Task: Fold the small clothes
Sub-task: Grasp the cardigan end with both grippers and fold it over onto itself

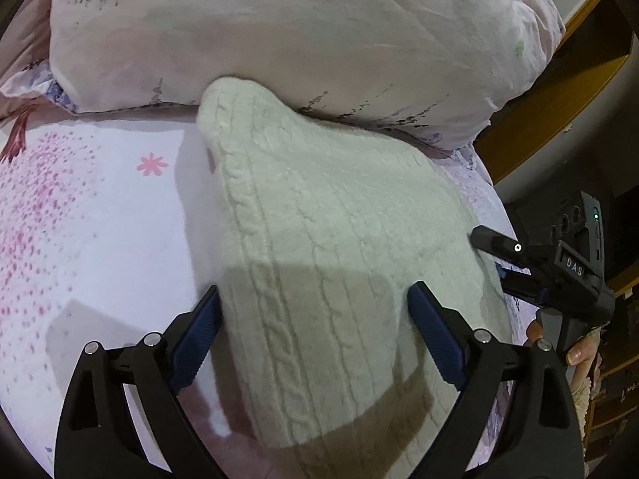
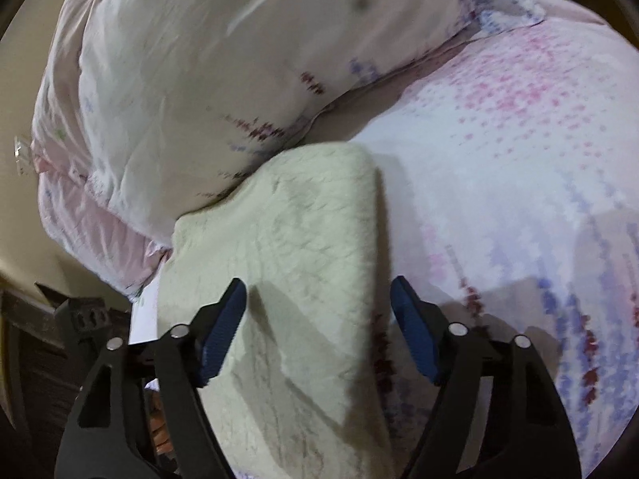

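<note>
On the floral bedsheet (image 1: 100, 215), the cream knit garment (image 1: 319, 239) runs toward the pillow (image 1: 279, 32) at 12 o'clock, and with your left gripper (image 1: 313, 331) and right gripper (image 2: 317, 327) both wide apart, seemingly holding nothing, closing carelessly could bunch the thick knit

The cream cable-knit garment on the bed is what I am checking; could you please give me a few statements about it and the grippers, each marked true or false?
1. The cream knit garment lies on a floral bedsheet. True.
2. The left gripper is clamped shut on the garment. False: its fingers stand open on either side of it.
3. The garment's far end touches the pillow. True.
4. The right gripper is shut. False: open.
</note>
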The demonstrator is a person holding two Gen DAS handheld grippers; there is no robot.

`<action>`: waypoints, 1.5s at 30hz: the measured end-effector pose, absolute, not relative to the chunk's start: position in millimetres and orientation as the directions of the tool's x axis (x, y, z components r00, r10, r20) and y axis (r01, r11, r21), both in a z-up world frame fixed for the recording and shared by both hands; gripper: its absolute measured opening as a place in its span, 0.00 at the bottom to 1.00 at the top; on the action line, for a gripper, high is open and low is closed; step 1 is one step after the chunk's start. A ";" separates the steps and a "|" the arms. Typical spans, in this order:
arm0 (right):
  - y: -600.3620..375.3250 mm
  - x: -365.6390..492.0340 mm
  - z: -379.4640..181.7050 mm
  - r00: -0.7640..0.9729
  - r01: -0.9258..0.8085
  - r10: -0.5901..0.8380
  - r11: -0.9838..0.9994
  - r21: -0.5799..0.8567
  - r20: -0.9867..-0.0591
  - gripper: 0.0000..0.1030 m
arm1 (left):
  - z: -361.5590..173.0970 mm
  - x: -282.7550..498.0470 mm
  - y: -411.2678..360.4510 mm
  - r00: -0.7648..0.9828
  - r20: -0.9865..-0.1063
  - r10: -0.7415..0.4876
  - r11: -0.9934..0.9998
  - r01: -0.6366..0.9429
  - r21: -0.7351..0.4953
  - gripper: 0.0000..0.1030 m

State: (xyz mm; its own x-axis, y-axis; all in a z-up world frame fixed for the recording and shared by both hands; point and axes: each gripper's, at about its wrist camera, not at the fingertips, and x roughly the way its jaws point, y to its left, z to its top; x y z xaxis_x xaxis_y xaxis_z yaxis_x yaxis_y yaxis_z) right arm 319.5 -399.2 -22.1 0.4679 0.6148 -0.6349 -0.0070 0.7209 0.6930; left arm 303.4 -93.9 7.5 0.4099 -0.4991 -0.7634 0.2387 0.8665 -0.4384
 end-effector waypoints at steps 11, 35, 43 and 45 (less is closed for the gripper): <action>-383.0 316.8 -30.9 0.412 -0.043 0.764 0.561 0.827 -0.497 0.32 | 9.5 302.8 -74.7 0.406 -0.676 -0.615 0.783 0.217 -0.583 0.48; -194.7 304.4 10.7 0.328 -0.298 0.713 0.701 0.649 -0.620 0.41 | 17.0 263.8 102.7 0.518 -0.697 -0.496 0.827 0.037 -0.561 0.55; -221.1 314.6 15.9 0.417 -0.236 0.695 0.705 0.669 -0.586 0.29 | 31.9 252.2 105.4 0.567 -0.704 -0.427 0.876 0.067 -0.478 0.62; -218.5 313.8 14.9 0.448 -0.265 0.661 0.741 0.617 -0.602 0.21 | 29.4 253.8 106.3 0.570 -0.713 -0.408 0.885 0.055 -0.462 0.64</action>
State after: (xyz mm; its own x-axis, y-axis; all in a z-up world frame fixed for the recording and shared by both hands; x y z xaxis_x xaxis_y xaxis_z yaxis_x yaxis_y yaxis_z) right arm 313.8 -218.5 14.9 0.4478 0.6611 -0.6020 -0.2649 0.7411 0.6169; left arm 253.8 106.3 29.4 0.5702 -0.4075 -0.7133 0.0553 0.8854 -0.4616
